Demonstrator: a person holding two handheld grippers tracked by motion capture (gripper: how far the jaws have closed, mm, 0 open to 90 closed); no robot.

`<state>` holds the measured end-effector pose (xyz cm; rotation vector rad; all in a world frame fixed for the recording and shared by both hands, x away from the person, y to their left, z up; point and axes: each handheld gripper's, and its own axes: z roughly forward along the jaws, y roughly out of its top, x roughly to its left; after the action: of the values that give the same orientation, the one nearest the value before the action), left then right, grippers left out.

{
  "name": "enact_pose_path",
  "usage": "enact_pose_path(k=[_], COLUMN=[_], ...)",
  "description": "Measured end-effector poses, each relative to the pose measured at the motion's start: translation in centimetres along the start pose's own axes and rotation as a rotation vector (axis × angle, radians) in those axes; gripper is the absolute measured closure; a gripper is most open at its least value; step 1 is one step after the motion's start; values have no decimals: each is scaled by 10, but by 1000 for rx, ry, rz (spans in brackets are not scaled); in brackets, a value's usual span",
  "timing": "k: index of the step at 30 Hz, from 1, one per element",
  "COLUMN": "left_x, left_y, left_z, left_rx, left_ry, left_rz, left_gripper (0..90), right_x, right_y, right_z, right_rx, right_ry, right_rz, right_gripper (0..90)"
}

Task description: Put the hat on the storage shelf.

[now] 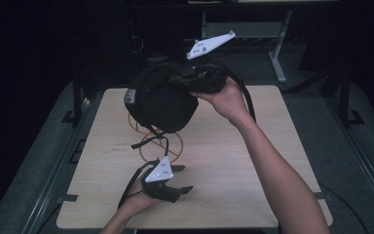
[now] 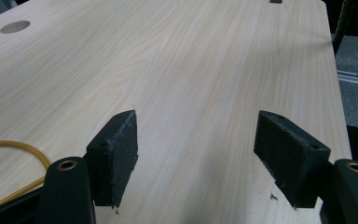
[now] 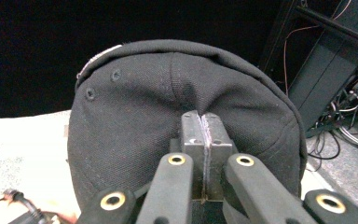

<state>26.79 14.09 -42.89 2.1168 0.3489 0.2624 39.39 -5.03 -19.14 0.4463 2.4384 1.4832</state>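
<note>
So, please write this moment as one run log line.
right tool: shut on black cap, lifted | left tool: open, low over table

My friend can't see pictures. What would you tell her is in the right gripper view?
A black cap hangs in the air, pinched by the right tongs, whose two pads are pressed tight together on its fabric. Behind it the room is dark, with the pale table at lower left and tangled cables on the right.
</note>
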Motion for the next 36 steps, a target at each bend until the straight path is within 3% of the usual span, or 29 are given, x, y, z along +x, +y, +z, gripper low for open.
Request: enact_pose_path(k=[10, 16, 17, 18, 19, 28, 36], left_x=[1, 0, 0, 0, 0, -1, 0], left_y=[0, 0, -1, 0, 0, 0, -3], left_z=[0, 3, 3, 3, 3, 4, 3], left_rx=[-3, 0, -1, 8, 7, 6, 8], left_ry=[-9, -18, -19, -21, -21, -14, -4], left_rz=[-2, -4, -4, 3, 2, 2, -10], left_gripper=[299, 299, 299, 299, 299, 299, 299], right_x=[-9, -9, -8, -9, -9, -14, -22], right_y=[6, 8, 8, 7, 6, -4, -20], right_z=[38, 67, 71, 76, 79, 73, 63], right_rx=[50, 88, 97, 101, 104, 95, 87], right_ry=[29, 4, 7, 15, 17, 46, 57], right_rz=[51, 85, 100, 114, 137, 181, 219], right_gripper=[900, 878, 831, 704, 664, 481, 428])
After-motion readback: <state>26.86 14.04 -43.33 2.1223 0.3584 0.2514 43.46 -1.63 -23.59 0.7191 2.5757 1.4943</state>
